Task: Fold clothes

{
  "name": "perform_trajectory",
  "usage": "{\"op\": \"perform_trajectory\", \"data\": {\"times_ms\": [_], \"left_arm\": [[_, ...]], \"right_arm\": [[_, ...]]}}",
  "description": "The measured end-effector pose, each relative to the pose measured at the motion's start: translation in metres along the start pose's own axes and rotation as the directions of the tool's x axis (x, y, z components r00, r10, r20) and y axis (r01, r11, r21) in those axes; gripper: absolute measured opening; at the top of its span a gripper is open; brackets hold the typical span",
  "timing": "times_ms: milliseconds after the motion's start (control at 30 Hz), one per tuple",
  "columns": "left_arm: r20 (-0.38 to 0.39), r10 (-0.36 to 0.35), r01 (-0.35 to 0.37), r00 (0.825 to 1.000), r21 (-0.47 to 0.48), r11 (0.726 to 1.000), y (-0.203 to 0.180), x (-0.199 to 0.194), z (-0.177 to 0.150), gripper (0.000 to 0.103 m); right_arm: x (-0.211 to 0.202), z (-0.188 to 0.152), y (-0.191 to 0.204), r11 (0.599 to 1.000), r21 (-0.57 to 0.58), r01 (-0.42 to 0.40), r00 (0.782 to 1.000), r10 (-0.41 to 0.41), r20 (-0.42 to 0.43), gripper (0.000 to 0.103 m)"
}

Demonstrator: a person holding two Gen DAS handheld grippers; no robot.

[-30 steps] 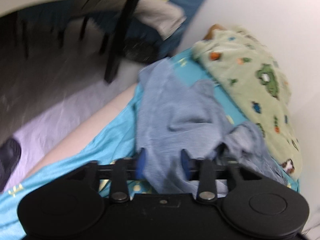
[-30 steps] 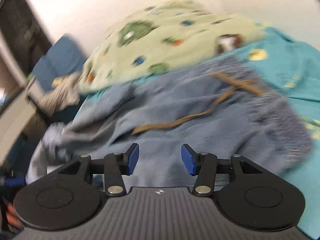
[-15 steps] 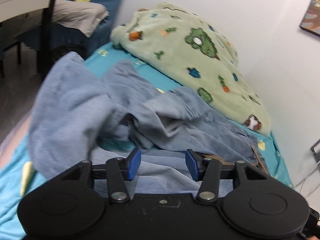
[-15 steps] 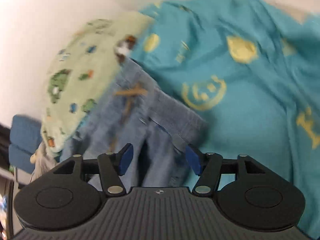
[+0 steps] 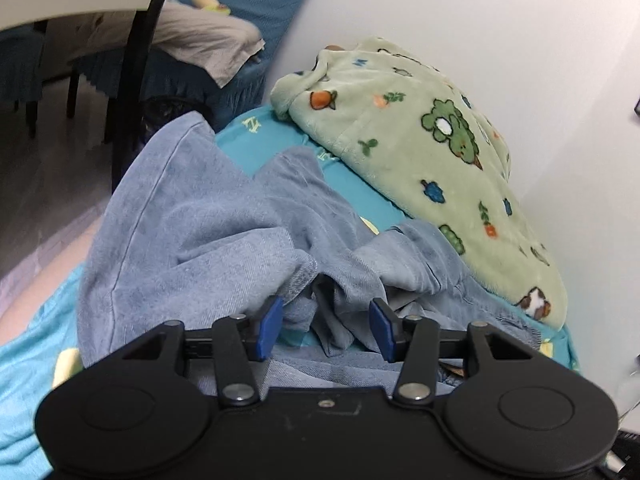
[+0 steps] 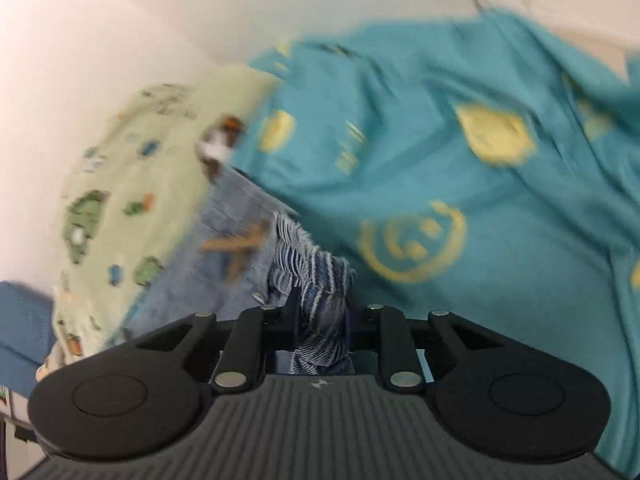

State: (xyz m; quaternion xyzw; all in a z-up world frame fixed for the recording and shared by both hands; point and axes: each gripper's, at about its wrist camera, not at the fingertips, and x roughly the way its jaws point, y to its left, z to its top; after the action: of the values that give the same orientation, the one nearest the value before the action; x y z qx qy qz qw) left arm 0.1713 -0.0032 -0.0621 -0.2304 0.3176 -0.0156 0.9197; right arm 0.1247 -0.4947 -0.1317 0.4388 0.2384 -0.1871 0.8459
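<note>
Crumpled light-blue jeans (image 5: 208,236) lie across the teal bedsheet (image 5: 280,140), their legs running toward the bed's far edge. My left gripper (image 5: 326,326) hovers open just above the bunched denim folds, nothing between its blue pads (image 5: 268,322). In the right wrist view, the jeans' waistband (image 6: 316,280) is bunched up, with a brown drawstring (image 6: 244,246) beside it. My right gripper (image 6: 320,316) is shut on that gathered waistband. This view is motion-blurred.
A pale green cartoon-print blanket (image 5: 420,152) lies heaped along the white wall (image 5: 480,20). Beyond the bed stand a blue chair with grey cloth (image 5: 208,40) and a dark table leg (image 5: 132,80). Teal sheet with yellow prints (image 6: 480,160) stretches to the right.
My right gripper has closed on the jeans' waistband; it stood open before. The left gripper swung over the denim, let go of the cloth it spanned and now hangs open above the folds.
</note>
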Motion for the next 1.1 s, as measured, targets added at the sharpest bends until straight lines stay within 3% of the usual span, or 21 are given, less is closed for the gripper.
{"op": "perform_trajectory", "data": {"times_ms": [167,367,500,567,633,700,767,867,967,1100], "left_arm": [[0.068,0.018,-0.021,0.997,0.041,0.999,-0.005,-0.017,0.002,0.043],[0.130,0.073,-0.085,0.989,0.096,0.992,-0.010,-0.027,0.001,0.043],[0.108,0.112,-0.121,0.988,0.083,0.989,-0.005,-0.024,0.001,0.043],[0.111,0.143,-0.154,0.983,0.093,0.984,-0.003,-0.024,0.000,0.043],[0.111,0.173,-0.184,0.979,0.102,0.978,-0.001,-0.023,0.000,0.043],[0.109,0.197,-0.208,0.974,0.101,0.973,0.003,-0.024,0.001,0.043],[0.101,0.217,-0.225,0.971,0.085,0.971,0.007,-0.025,0.006,0.044],[0.089,0.242,-0.249,0.966,0.082,0.965,0.007,-0.016,0.023,0.045],[0.077,0.268,-0.273,0.960,0.080,0.959,0.008,-0.008,0.039,0.045],[0.052,0.305,-0.308,0.951,0.101,0.946,0.007,0.014,0.061,0.051]], "right_arm": [[-0.032,0.032,0.012,0.994,-0.062,-0.086,0.980,0.096,0.174,0.016],[-0.022,0.058,-0.037,0.996,0.040,0.080,0.976,-0.086,0.198,0.015],[0.019,0.053,-0.085,0.955,0.199,0.220,0.975,-0.223,-0.010,0.016],[0.022,0.050,-0.090,0.948,0.219,0.230,0.973,-0.227,-0.038,0.018],[0.015,0.053,-0.080,0.955,0.187,0.230,0.973,-0.231,-0.019,0.025],[-0.002,0.050,-0.067,0.964,0.130,0.232,0.970,-0.239,0.038,0.047],[-0.020,0.047,-0.054,0.969,0.070,0.236,0.965,-0.242,0.098,0.055],[-0.049,0.038,-0.033,0.973,-0.023,0.231,0.953,-0.222,0.206,0.060],[-0.059,0.027,-0.016,0.980,-0.113,0.164,0.959,-0.131,0.251,0.064],[-0.044,0.005,0.008,0.975,-0.214,0.063,0.985,-0.026,0.172,0.064]]}}
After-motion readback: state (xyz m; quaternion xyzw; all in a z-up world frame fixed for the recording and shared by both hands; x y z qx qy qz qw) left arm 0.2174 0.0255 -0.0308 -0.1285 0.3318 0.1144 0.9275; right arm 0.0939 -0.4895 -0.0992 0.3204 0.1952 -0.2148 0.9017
